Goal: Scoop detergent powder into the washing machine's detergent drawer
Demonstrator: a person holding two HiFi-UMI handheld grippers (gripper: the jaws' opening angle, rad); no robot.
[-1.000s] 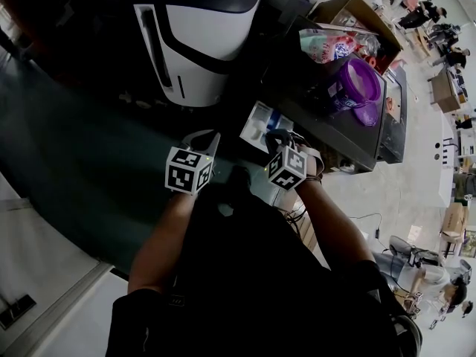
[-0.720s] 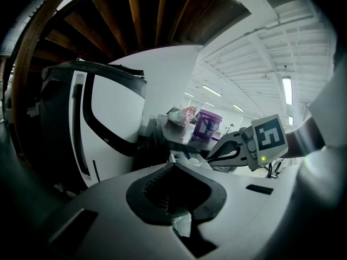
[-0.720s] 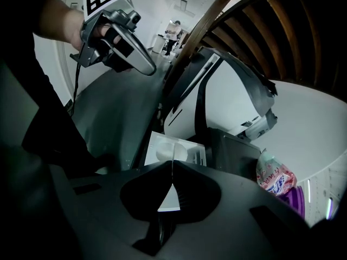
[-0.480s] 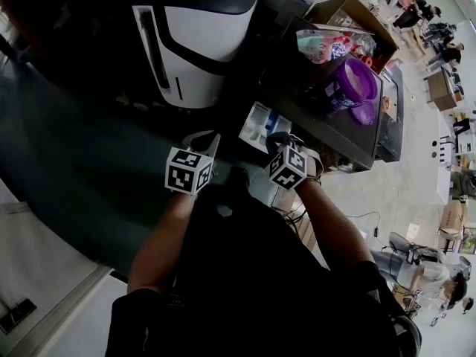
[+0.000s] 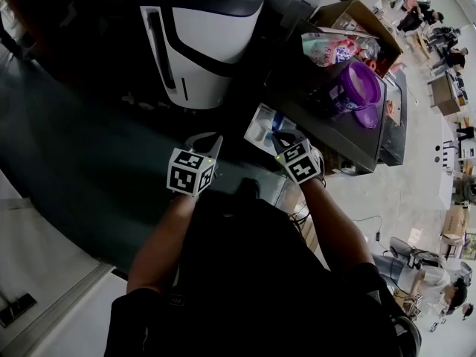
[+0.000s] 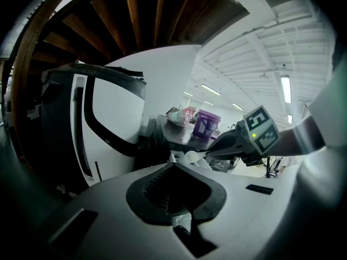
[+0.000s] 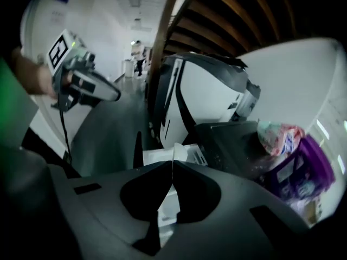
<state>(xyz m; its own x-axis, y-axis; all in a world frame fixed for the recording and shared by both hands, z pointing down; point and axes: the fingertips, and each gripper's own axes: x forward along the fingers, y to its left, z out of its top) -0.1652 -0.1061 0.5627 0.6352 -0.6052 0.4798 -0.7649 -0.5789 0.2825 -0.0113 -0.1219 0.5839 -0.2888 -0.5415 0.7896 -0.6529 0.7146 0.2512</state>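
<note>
The washing machine (image 5: 201, 43) stands white and dark ahead of me, its white detergent drawer (image 5: 260, 125) pulled out. In the right gripper view my right gripper (image 7: 173, 164) is shut on the thin handle of a white scoop (image 7: 178, 150), which sits over the drawer (image 7: 157, 156). The left gripper view shows that scoop (image 6: 191, 156) ahead of the right gripper (image 6: 210, 151); I cannot see its contents. My left gripper (image 6: 173, 165) is shut on nothing and hangs left of the drawer. A purple detergent tub (image 5: 358, 86) stands open on the dark top at the right.
A colourful detergent bag (image 5: 327, 49) and a cardboard box (image 5: 364, 13) sit behind the purple tub on the dark worktop (image 5: 312, 121). Grey floor (image 5: 67, 169) lies to the left. Desks and people are far off at the right.
My right gripper has shifted a little right and forward with the scoop, over the drawer. The left gripper has stayed almost still.
</note>
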